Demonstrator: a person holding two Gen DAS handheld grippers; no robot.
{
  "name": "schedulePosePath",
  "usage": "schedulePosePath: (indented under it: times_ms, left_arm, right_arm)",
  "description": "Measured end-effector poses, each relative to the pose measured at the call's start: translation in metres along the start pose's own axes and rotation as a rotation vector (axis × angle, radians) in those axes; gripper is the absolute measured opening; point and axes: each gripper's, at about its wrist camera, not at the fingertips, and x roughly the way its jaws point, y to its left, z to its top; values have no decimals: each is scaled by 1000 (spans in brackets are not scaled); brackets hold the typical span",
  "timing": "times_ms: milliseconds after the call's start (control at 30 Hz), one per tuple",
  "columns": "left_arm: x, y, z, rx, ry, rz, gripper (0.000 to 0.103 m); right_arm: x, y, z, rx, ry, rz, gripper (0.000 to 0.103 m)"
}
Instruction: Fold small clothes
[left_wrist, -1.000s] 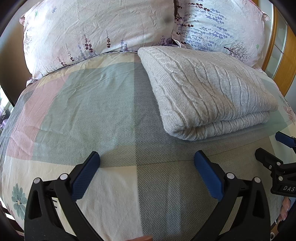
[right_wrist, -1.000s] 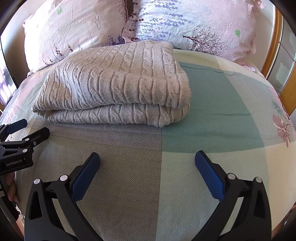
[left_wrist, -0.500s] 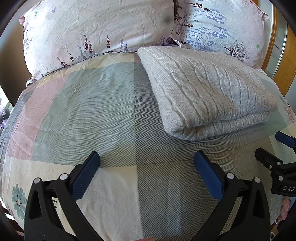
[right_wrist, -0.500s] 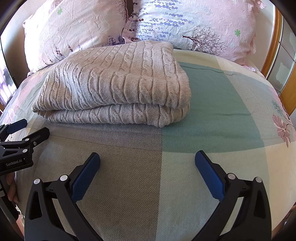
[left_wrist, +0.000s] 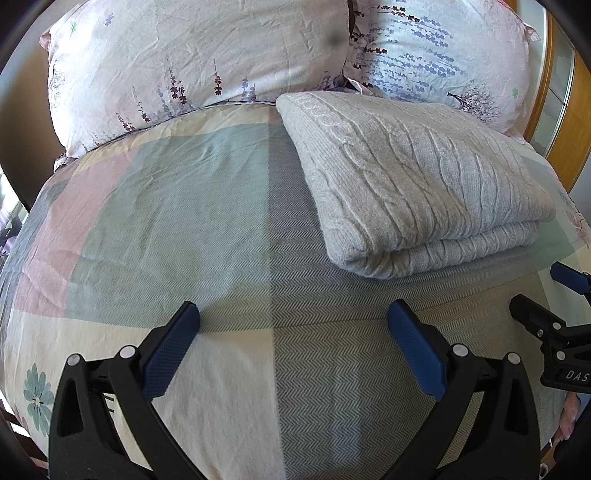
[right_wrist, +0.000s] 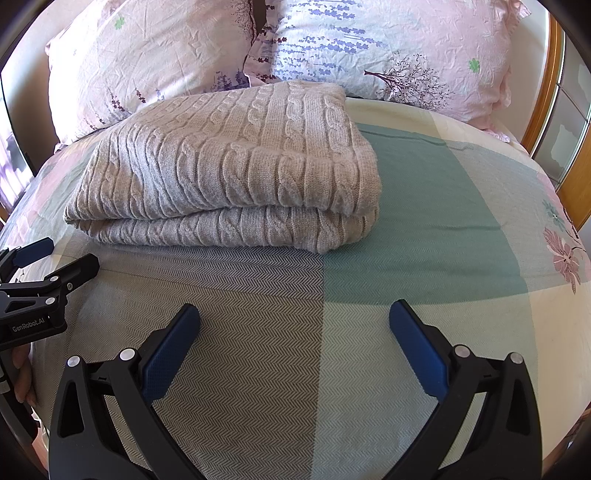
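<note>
A grey cable-knit sweater (left_wrist: 413, 181) lies folded in a neat rectangle on the bed, its folded edge facing me; it also shows in the right wrist view (right_wrist: 229, 170). My left gripper (left_wrist: 293, 314) is open and empty, hovering over the bedspread in front and to the left of the sweater. My right gripper (right_wrist: 295, 314) is open and empty, in front of the sweater's right part. Each gripper shows at the other view's edge: the right one (left_wrist: 539, 291) and the left one (right_wrist: 62, 258).
The bed has a patchwork bedspread (left_wrist: 166, 206) in green, pink, cream and grey herringbone. Two floral pillows (right_wrist: 155, 59) (right_wrist: 388, 48) stand behind the sweater. A wooden frame (right_wrist: 546, 81) runs along the right side.
</note>
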Motion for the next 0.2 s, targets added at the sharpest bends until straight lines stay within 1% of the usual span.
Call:
schedulePosePath:
  times_ms: [200]
  left_arm:
    - [0,0,0,-1,0,1,101]
  right_arm:
    - [0,0,0,0,0,0,102]
